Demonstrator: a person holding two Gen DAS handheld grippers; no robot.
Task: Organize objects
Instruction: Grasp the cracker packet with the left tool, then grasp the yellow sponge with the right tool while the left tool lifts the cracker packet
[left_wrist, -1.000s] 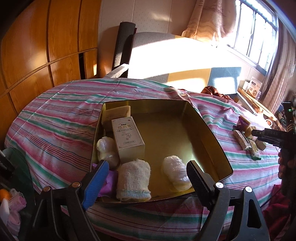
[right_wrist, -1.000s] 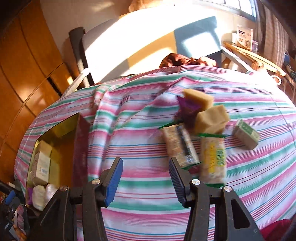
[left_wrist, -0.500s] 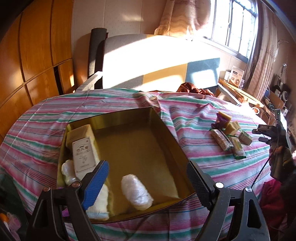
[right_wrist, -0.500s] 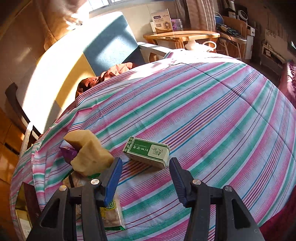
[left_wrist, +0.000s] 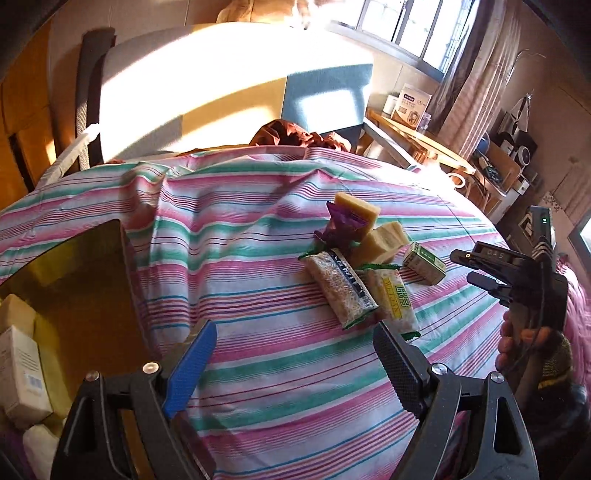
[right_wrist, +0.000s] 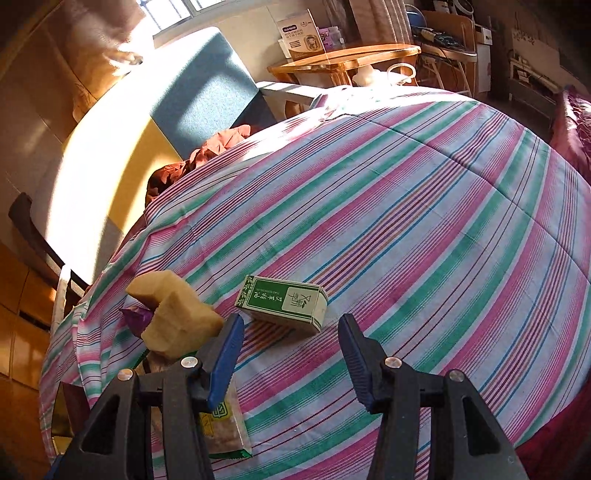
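Here, the right gripper (right_wrist: 291, 354) is held with jaws apart and empty just before the green box (right_wrist: 282, 304), seemingly so that it can be grasped.

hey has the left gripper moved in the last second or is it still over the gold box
Yes. The left gripper has swung away from the gold box, which now sits at its view's left edge, toward the snack pile on the striped cloth.
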